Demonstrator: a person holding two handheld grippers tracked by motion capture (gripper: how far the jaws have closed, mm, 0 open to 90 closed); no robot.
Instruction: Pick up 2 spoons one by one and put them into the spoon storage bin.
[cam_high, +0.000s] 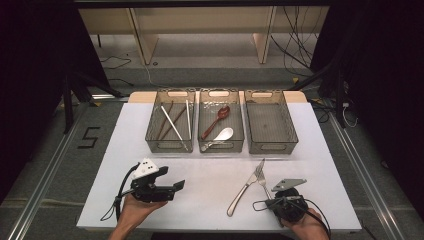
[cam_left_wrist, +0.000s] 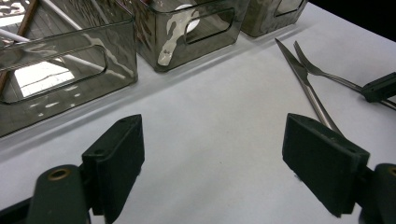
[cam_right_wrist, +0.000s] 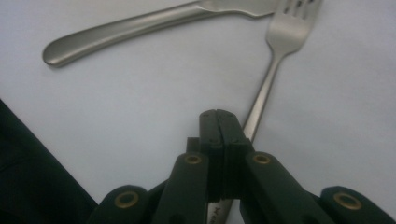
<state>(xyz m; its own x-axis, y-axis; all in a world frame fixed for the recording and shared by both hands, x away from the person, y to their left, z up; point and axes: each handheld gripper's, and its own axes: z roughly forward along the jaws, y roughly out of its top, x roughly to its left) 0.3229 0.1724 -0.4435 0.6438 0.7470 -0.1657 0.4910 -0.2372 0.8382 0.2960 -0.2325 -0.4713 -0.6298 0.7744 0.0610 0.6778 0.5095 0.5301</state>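
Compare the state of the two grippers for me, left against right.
The left gripper has its jaws wide apart with bare white table between them; the right gripper has its jaws pressed together on the handle of the fork. The left gripper sits well away from the cutlery, while the right one is at the fork, beside the knife. Both are black and hand-held.

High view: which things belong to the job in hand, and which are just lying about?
In the job:
- fork, its handle between the shut fingers of the right gripper
- knife beside it
- empty right bin, likely destination

Lying about:
- chopsticks bin
- spoons bin
- left gripper, open, idle
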